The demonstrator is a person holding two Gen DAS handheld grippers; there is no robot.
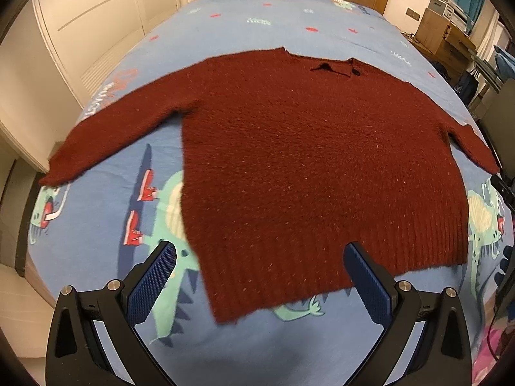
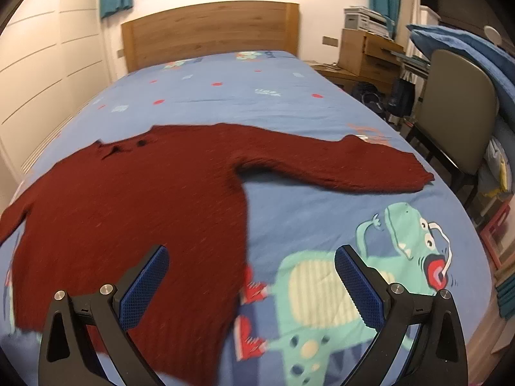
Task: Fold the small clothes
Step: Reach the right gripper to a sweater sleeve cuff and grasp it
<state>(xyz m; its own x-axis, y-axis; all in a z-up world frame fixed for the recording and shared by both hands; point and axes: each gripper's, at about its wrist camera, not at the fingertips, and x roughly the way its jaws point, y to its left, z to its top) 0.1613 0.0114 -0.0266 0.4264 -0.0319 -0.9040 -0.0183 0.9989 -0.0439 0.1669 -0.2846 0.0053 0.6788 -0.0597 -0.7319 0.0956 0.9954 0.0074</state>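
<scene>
Sweater: your dark red knit sweater point(image 1: 289, 160) lies flat and unfolded on the bed point(image 1: 225, 25), front up, both sleeves spread out to the sides. Its neck points at the headboard point(image 2: 209, 29) and its ribbed hem lies toward the foot edge, nearest you.

Left sleeve: it runs out to the bed's left edge, and its cuff point(image 1: 54, 173) lies right at that edge.

Right sleeve: it stretches toward the bed's right edge, and its cuff point(image 2: 418, 177) lies flat on the cover a little short of that edge.

Collar: a dark button point(image 1: 355, 71) sits at the neck opening.

Left claw: your left claw point(image 1: 259, 259) is spread wide and grips nothing. It hangs above the hem near the foot edge. One blue pad shows over the cover just left of the hem and the other over the ribbing.

Right claw: your right claw point(image 2: 251, 260) is also spread wide with nothing in it. It hangs over the sweater's right side seam, with its left pad over the knit and its right pad over the printed monster point(image 2: 370, 276).

Bed: the blue cover carries cartoon monsters, red sneakers and small red marks.

Room: a chair point(image 2: 457, 112) stands beside the bed's right edge, a wooden desk point(image 2: 367, 54) stands beyond it, and a white wardrobe point(image 1: 80, 32) lines the left wall.
</scene>
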